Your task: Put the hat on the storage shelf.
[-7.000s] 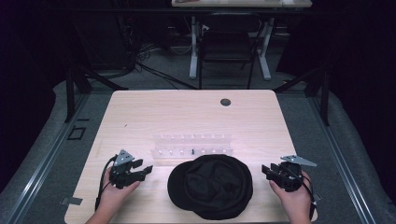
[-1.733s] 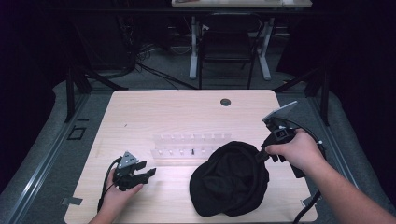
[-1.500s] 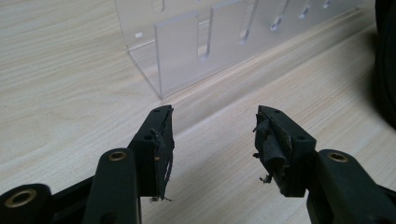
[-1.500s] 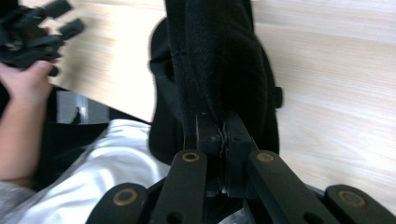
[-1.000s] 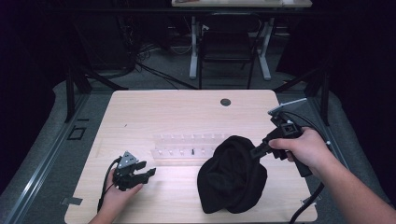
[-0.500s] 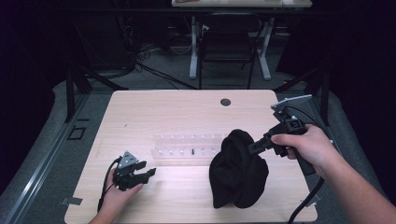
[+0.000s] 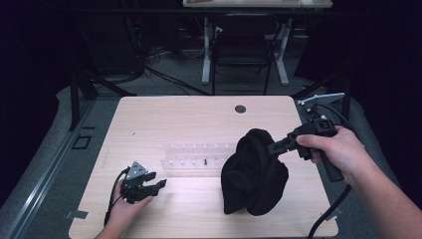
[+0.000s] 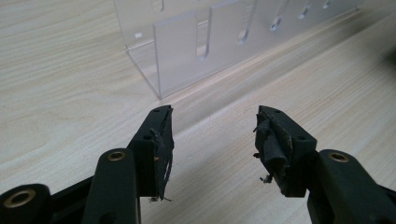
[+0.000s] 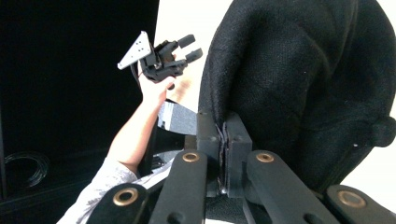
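My right claw (image 7: 272, 147) is pinched tight on the hat's (image 7: 255, 174) edge; it could slip, or snag the clear rack (image 7: 196, 154) at nine o'clock; left claw (image 7: 158, 185) sits open, empty.

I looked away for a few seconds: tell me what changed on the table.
The right gripper has clamped the edge of the black fabric cap, which lay flat at the near edge, and lifted it up and to the right, so it now hangs bunched. The left gripper stayed open in place; the clear plastic rack did not move.

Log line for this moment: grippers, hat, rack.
right gripper: shut on black hat, lifting its edge, lower part on table | left gripper: open, holding nothing | clear rack: beside hat
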`<act>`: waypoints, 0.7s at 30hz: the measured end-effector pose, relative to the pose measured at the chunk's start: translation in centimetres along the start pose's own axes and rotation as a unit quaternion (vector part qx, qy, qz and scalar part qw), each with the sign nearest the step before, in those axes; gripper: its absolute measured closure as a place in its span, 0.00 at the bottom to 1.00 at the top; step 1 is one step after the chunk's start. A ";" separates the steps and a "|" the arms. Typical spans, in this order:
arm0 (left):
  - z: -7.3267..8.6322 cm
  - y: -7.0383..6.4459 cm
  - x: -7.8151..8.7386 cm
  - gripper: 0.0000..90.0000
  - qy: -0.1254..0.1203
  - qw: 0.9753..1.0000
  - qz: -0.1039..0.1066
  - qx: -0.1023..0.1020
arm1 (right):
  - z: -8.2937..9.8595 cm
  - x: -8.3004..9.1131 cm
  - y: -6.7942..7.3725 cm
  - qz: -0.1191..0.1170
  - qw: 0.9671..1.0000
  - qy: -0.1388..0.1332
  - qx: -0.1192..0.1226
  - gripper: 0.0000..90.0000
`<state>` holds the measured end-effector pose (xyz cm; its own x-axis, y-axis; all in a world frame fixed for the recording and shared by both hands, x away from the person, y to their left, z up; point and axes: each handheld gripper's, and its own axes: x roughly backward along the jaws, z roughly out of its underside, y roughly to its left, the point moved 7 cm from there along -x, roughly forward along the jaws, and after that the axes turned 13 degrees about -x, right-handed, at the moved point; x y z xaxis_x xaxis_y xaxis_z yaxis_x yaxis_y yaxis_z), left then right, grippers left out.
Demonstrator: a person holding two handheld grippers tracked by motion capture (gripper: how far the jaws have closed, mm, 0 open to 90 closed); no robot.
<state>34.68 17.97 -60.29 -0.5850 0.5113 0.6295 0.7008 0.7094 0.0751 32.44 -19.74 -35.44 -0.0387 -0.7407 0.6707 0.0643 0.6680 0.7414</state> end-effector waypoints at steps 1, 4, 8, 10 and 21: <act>0.0 0.0 0.0 0.52 0.000 1.000 0.000 0.000 | 0.0 0.0 0.1 0.000 1.000 -0.001 -0.003 0.98; 0.0 0.0 0.0 0.52 0.001 1.000 0.000 -0.001 | -0.1 0.0 0.2 -0.002 1.000 -0.005 0.002 0.98; 0.0 0.0 0.0 0.51 -0.001 1.000 0.000 0.000 | -0.2 0.1 0.4 -0.002 1.000 -0.005 -0.002 0.98; 0.0 0.0 0.0 0.51 -0.001 1.000 0.000 -0.001 | -0.3 0.3 0.5 -0.003 1.000 -0.006 -0.003 0.98; 0.0 0.0 0.0 0.50 0.000 1.000 -0.001 0.000 | -1.7 1.7 2.3 -0.031 0.999 -0.039 0.010 0.98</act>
<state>34.71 17.96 -60.33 -0.5857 0.5106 0.6295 0.7005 0.7096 0.0762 34.17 -19.56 -32.62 -0.1196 -0.7737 0.6222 0.0394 0.6225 0.7816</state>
